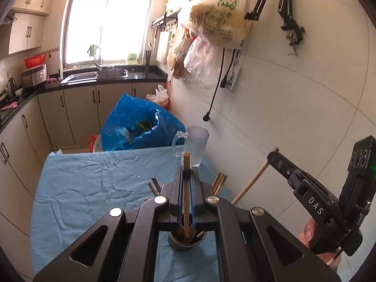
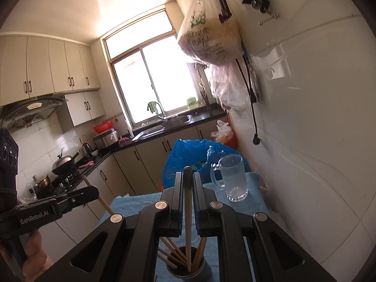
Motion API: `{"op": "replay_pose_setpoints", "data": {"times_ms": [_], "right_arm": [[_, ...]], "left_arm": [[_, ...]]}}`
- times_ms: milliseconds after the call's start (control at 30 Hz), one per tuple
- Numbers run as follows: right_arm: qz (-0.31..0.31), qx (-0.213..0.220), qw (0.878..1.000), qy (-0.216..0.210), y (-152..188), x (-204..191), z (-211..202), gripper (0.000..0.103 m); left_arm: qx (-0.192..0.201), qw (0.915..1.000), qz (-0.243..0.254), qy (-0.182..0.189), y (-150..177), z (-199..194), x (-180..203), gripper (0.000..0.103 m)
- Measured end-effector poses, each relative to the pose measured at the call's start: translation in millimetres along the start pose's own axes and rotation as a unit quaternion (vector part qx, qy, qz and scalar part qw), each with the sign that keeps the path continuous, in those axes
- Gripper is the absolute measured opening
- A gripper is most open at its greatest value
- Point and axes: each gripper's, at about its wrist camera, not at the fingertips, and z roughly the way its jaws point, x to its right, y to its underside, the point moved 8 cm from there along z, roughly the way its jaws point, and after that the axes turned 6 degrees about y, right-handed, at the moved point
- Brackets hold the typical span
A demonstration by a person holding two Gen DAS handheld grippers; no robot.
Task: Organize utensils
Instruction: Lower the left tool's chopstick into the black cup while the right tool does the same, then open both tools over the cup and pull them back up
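The left gripper [image 1: 187, 176] and right gripper [image 2: 188, 183] are each clamped on one chopstick [image 1: 186, 188] above the dark cup [image 1: 187, 242] of chopsticks below them, so the next move is probably carrying both to the glass mug [image 1: 195, 148] ahead.

From my feed, both grippers are matte black, the left gripper [image 1: 186, 171] with blue pads and silver pivot bolts, gripping a tan wooden chopstick [image 1: 186, 202]; the right gripper [image 2: 188, 178] clamps a paler chopstick [image 2: 187, 211] with a darker tip. The tablecloth [image 1: 94, 188] is light blue and creased, the holder cup [image 2: 188, 270] dark grey with tan sticks, the mug [image 2: 232, 178] clear and frosted. Behind I note a bright blue bag [image 1: 131, 122], cream cabinets [image 1: 77, 108], black countertop [image 1: 105, 80], a red bowl [image 1: 34, 61], and white wall tiles [image 1: 293, 105].
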Motion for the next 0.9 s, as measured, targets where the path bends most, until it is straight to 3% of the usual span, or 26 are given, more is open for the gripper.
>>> {"op": "replay_pose_setpoints", "data": {"times_ms": [333,700,800,833,867,900], "right_arm": [[0.005,-0.039,0.999,0.003,30.6,13.1,27.2,0.008],[0.025,-0.096,0.995,0.002,61.0,25.8,54.6,0.009],[0.026,-0.089,0.996,0.0,55.9,25.1,47.6,0.009],[0.025,-0.083,0.996,0.002,52.1,25.0,43.3,0.009],[0.024,-0.079,0.997,0.001,50.1,23.5,39.1,0.011],[0.023,-0.073,0.997,-0.001,45.8,22.6,33.1,0.017]], "left_arm": [[-0.027,0.9995,-0.004,-0.013,34.0,31.4,-17.5,0.005],[-0.046,0.9986,-0.017,-0.021,47.1,43.1,-33.8,0.005],[-0.039,0.9988,-0.024,-0.017,43.6,34.9,-34.5,0.016],[-0.034,0.999,-0.026,-0.016,41.8,30.4,-34.6,0.03],[-0.024,0.9992,-0.028,-0.018,39.2,24.6,-34.9,0.038],[-0.014,0.9993,-0.027,-0.022,37.1,17.7,-35.2,0.038]]}}
